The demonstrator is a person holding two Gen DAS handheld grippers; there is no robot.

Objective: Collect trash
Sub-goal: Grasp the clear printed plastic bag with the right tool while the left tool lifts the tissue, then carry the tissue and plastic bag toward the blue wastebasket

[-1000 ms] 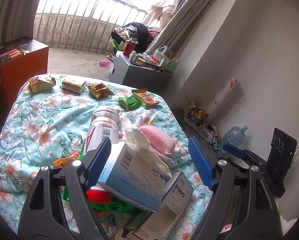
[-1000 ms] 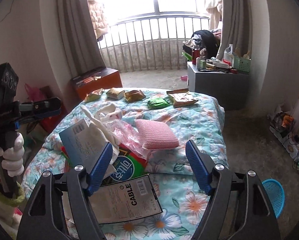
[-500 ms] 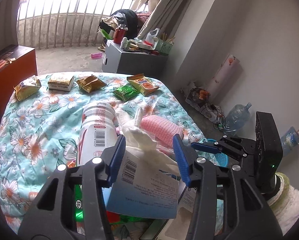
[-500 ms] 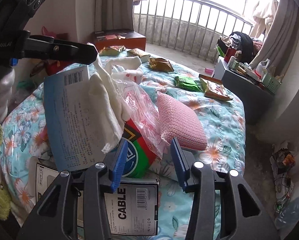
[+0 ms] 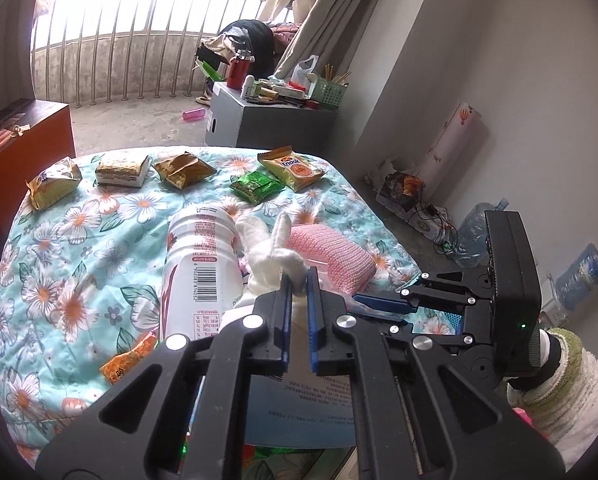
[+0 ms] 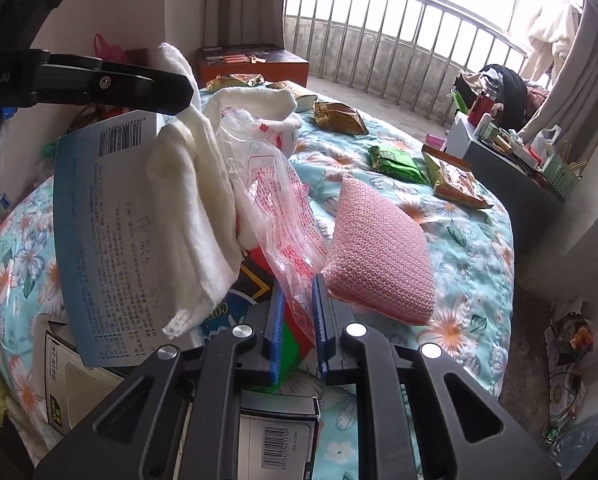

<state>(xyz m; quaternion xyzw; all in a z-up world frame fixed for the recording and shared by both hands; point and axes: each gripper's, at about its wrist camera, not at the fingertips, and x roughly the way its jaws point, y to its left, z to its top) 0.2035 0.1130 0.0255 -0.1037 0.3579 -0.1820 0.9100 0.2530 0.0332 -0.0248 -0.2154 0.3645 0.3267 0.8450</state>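
While both grippers sit over the same heap of rubbish at the near edge of the bed [image 5: 79, 248], each has its own piece, so the coming move turns on lifting them apart rather than together. Furthest left on the heap lies the white bottle [image 5: 197, 264], long axis running away from the camera, untouched. Just right of it, the left gripper [image 5: 297, 294] has come together almost completely on the white cloth [image 5: 273, 256], which stands up out of the pinch; the blue-and-white paper packet [image 5: 299, 404] hangs below the same jaws, though whether it is caught with the cloth I cannot tell. Further right, the right gripper [image 6: 296, 300] is closing, its jaws narrowed to a thin gap with the clear red-printed plastic bag [image 6: 279, 204] running between them and apparently pressed. That bag trails up and leftward toward the cloth and drapes against it. The pink mesh sponge [image 6: 379, 248] lies immediately right of that gripper, touching the bag but outside the jaws. A row of snack wrappers [image 5: 255, 186] stays well beyond, near the bed's far edge.
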